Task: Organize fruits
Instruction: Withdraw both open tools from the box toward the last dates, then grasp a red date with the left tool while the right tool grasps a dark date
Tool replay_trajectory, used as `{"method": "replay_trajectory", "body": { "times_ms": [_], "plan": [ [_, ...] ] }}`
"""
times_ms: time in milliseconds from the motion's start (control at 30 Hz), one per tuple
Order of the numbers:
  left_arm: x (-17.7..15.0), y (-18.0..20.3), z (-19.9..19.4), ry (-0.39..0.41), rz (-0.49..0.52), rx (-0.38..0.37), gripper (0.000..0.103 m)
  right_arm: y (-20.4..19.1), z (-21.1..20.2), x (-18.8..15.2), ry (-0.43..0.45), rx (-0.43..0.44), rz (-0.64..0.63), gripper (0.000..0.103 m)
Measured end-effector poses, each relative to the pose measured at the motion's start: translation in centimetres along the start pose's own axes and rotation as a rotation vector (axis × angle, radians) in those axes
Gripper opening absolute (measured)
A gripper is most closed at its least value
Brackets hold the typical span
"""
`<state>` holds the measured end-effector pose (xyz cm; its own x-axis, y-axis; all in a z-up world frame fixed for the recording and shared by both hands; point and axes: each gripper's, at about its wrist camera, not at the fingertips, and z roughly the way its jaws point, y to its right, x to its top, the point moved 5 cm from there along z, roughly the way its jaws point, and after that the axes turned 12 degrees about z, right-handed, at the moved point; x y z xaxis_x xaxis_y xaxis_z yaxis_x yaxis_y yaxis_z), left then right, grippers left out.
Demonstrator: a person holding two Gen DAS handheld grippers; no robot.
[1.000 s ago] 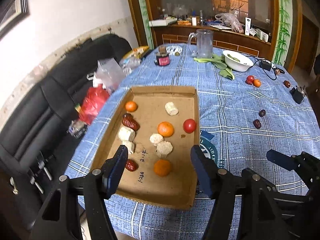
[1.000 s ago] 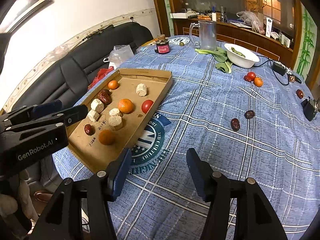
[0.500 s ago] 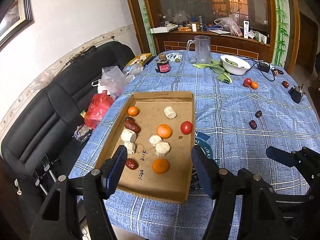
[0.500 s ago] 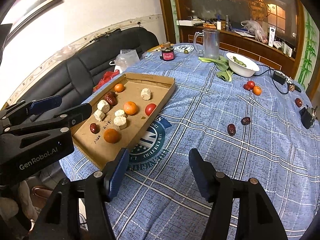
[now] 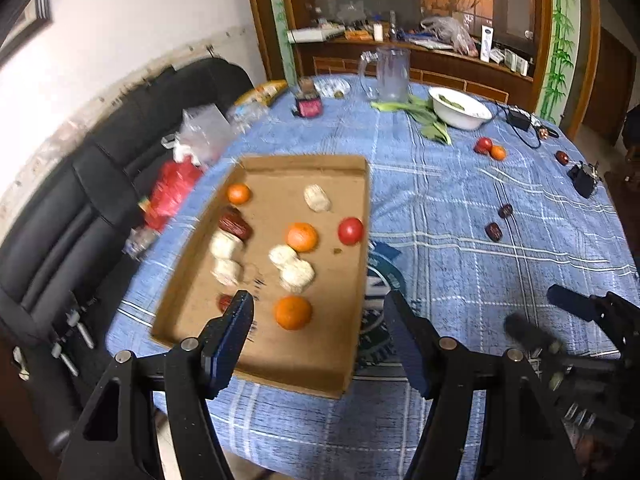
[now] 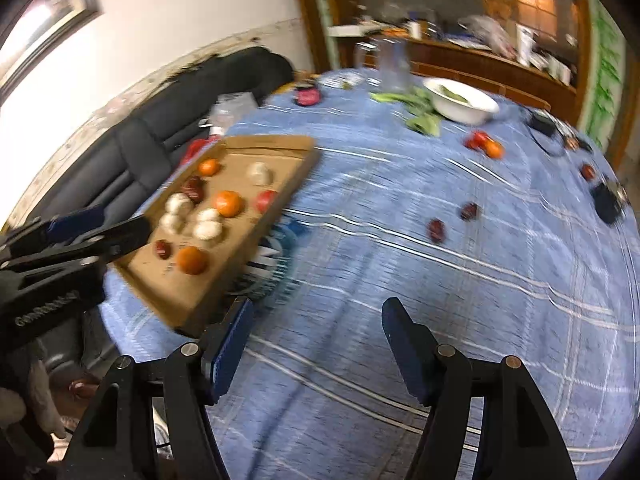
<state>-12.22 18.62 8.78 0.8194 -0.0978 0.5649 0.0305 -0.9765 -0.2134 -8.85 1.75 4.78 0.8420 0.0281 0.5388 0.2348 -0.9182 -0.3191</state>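
- Hovering above the near edge of the blue checked tablecloth (image 6: 400, 184), the right gripper (image 6: 316, 344) stands released: its jaws have just been opening, and only bare cloth shows between them.
- The left gripper (image 5: 320, 336) is likewise released and holds nothing; it hangs over the near end of the cardboard tray (image 5: 352, 360), with a near orange (image 5: 293, 312) showing between its fingers but well below them, untouched.
- Most fruit already lies in the tray, which sits at the left of the table with its long axis running from near to far.
- Left out on the cloth are two dark dates (image 6: 437, 230), a small way apart, with their line slanting up and to the right in the right wrist view.
- Farther off, beside the white bowl (image 6: 464, 100), a red fruit and a small orange (image 6: 486, 145) touch each other, and another dark fruit (image 6: 588, 171) lies at the far right.
- The relation that counts: the nearer date lies ahead of the right gripper and to its right, toward the middle of the table, far from the left gripper.
- By my judgement the right hand is the nearer one for the dates, and it would have to reach forward and rightward, away from the tray.
- Each date's own long axis is too blurred to tell, so I cannot say how the jaws should be turned.
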Motion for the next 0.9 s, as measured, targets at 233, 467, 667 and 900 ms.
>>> {"method": "replay_trajectory", "body": {
  "times_ms": [233, 467, 667, 900],
  "plan": [
    [0.8, 2.7, 3.9, -0.064, 0.009, -0.156, 0.067, 6.9, 1.2, 1.3, -0.033, -0.095, 0.178, 0.071],
    [4.0, 7.9, 7.0, -0.039, 0.131, -0.292, 0.067, 10.2, 3.3, 4.2, -0.051, -0.095, 0.246, 0.070],
    [6.0, 12.4, 10.1, -0.047, 0.194, -0.419, 0.055, 12.2, 6.4, 9.2, -0.049, -0.089, 0.303, 0.048],
    [6.9, 13.4, 12.3, -0.060, 0.188, -0.445, 0.051, 13.0, 11.4, 11.1, -0.105, -0.121, 0.280, 0.048]
  ]
}}
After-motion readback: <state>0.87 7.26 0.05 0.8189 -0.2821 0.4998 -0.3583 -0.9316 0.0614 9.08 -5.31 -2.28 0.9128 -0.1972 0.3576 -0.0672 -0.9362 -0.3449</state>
